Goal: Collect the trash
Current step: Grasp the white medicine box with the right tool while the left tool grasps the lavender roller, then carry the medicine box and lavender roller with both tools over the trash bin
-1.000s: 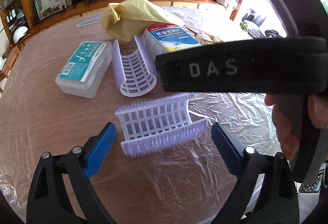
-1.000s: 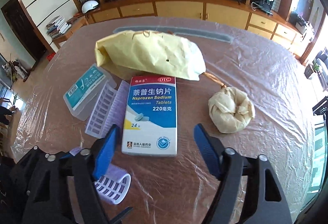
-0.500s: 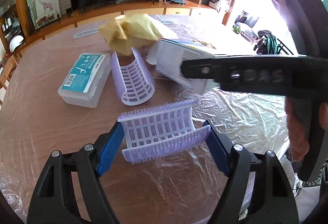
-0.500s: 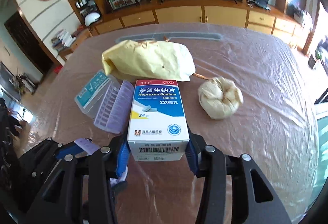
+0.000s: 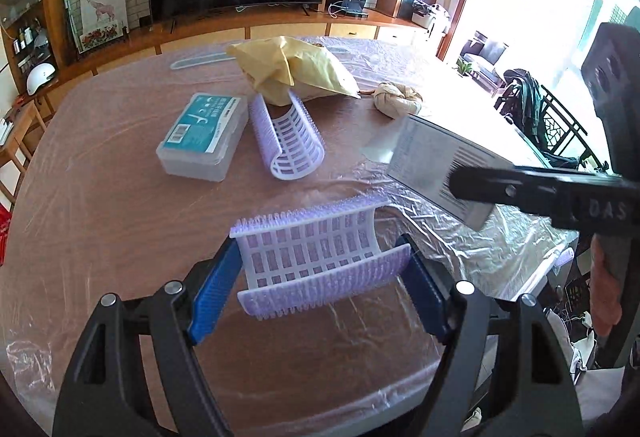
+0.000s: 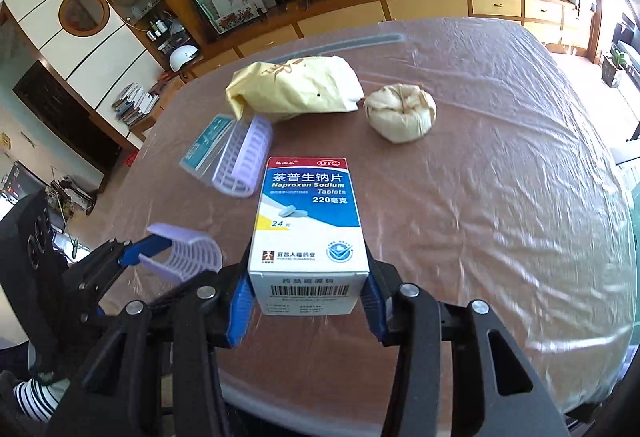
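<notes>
Trash lies spread over the counter (image 6: 500, 197), which is covered with a clear plastic sheet. We hold two pieces of it. Our right gripper (image 6: 306, 297), at the bottom centre of the right wrist view, is clamped on a white and blue medicine box (image 6: 310, 221), its blue pads pressing the box's two long sides near the barcode end. The box sits lifted off the counter, tilted away from us. In the left wrist view the same box shows at the right edge, barcode face toward the camera.

Our left gripper (image 5: 320, 289), at the bottom centre of the left wrist view, grips a curved lilac plastic grid (image 5: 316, 257) with bristled edges, one blue pad against each end; whether the grid is clear of the counter we cannot tell.

Higher in that frame, a second lilac grid (image 5: 288, 137) rests on the counter, just beside a clear lidded case with a teal label (image 5: 202, 137) to its left. Behind them, toward the upper centre, lies a crumpled yellow paper bag (image 5: 296, 73), and to its right a knotted beige bundle (image 5: 398, 99), close to the bag's corner. A long pale strip (image 5: 198, 59) lies at the counter's far edge. Part of a hand (image 5: 604, 289) shows at the right border, on the handle of the right gripper.
</notes>
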The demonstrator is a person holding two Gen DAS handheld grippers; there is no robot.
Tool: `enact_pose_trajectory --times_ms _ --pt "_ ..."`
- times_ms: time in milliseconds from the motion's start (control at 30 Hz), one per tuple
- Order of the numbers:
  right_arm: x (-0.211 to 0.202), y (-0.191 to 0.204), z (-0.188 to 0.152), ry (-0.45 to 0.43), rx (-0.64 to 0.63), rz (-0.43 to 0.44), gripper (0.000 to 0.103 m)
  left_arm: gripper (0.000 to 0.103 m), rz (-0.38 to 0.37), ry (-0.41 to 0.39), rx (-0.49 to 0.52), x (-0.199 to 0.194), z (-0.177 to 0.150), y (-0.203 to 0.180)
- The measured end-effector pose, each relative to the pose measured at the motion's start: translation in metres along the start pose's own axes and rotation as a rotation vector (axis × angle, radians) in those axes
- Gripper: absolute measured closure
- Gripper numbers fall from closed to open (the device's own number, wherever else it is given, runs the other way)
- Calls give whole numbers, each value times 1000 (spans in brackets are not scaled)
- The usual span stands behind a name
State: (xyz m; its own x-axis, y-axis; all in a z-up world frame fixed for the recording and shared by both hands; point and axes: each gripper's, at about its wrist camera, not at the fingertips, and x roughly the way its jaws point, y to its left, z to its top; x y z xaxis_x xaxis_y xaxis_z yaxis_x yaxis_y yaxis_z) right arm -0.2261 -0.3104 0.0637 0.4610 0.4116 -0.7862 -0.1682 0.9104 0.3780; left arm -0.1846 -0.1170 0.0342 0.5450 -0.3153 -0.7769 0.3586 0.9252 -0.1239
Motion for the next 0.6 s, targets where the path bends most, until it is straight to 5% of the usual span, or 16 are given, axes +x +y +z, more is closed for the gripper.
enact_pose_trajectory --times_ms 600 --pt "-48 21 -56 -33 -32 30 58 24 -2 -21 -9 -41 -39 -9"
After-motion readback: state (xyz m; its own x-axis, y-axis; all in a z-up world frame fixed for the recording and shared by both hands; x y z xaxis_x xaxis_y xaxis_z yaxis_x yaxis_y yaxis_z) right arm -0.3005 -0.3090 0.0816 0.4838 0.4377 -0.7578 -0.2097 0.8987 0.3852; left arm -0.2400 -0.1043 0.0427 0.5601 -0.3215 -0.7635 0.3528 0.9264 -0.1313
